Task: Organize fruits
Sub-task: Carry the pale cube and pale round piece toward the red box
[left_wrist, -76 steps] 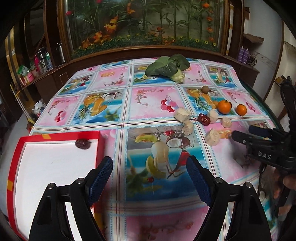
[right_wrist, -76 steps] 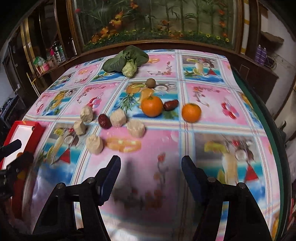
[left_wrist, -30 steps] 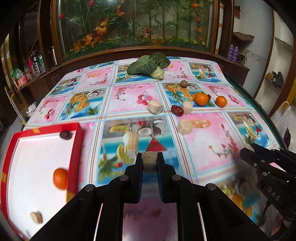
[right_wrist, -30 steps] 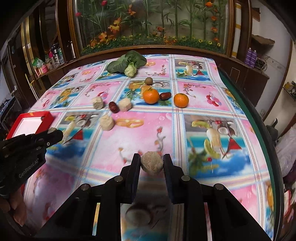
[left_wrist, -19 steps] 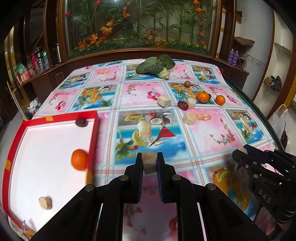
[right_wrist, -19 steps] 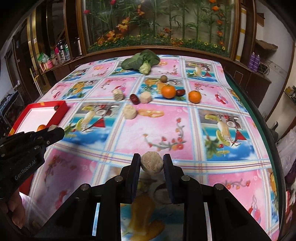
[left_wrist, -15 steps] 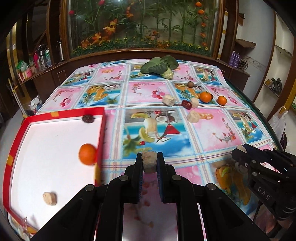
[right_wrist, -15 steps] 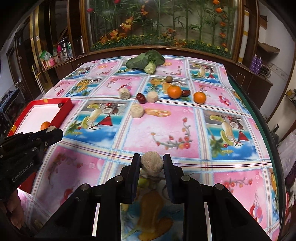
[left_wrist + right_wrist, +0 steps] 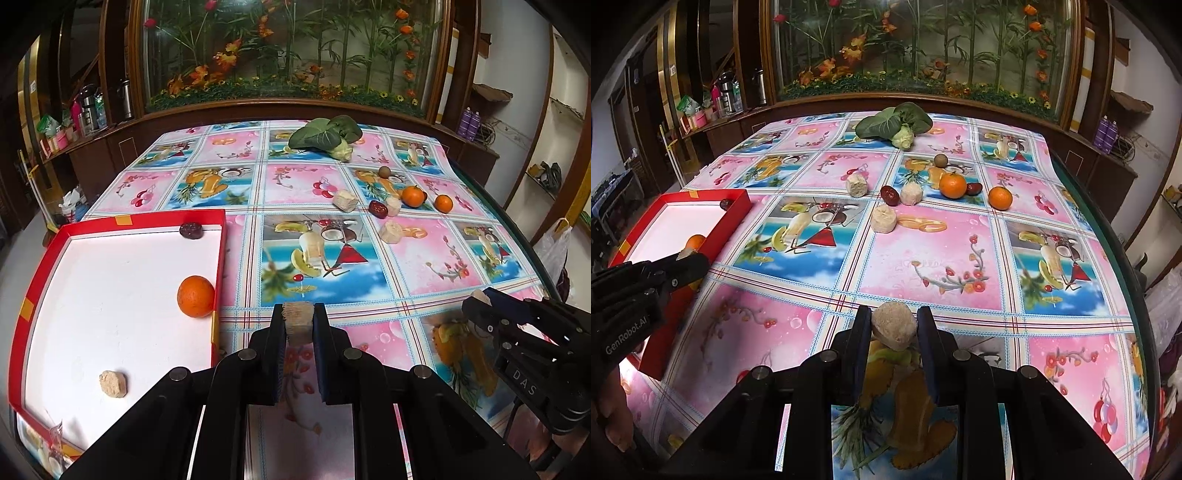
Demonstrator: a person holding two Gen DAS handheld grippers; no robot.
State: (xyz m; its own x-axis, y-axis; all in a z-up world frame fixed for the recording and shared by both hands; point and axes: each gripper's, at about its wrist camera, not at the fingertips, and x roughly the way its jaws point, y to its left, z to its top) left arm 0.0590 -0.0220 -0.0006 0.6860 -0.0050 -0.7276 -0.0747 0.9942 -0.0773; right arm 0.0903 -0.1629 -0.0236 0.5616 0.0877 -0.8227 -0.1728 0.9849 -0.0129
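My left gripper (image 9: 298, 325) is shut on a tan fruit chunk (image 9: 298, 320), held above the table just right of the red-rimmed white tray (image 9: 219, 258). The tray holds an orange (image 9: 195, 291), a dark date (image 9: 190, 230) and a tan chunk (image 9: 112, 384). My right gripper (image 9: 894, 328) is shut on a round tan chunk (image 9: 894, 325) above the table's near part. On the far table lie two oranges (image 9: 953, 184), dates (image 9: 888, 194) and three tan chunks (image 9: 883, 219).
A leafy green vegetable (image 9: 894, 123) and a small brown fruit (image 9: 940, 160) lie at the table's far end. A wooden cabinet with a plant display stands behind. The table's dark edge (image 9: 1126, 266) runs along the right.
Both grippers have closed on tan chunks and lifted them. The left gripper has drawn back and left, so the tray shows more fully. The right gripper has pulled back toward the near edge.
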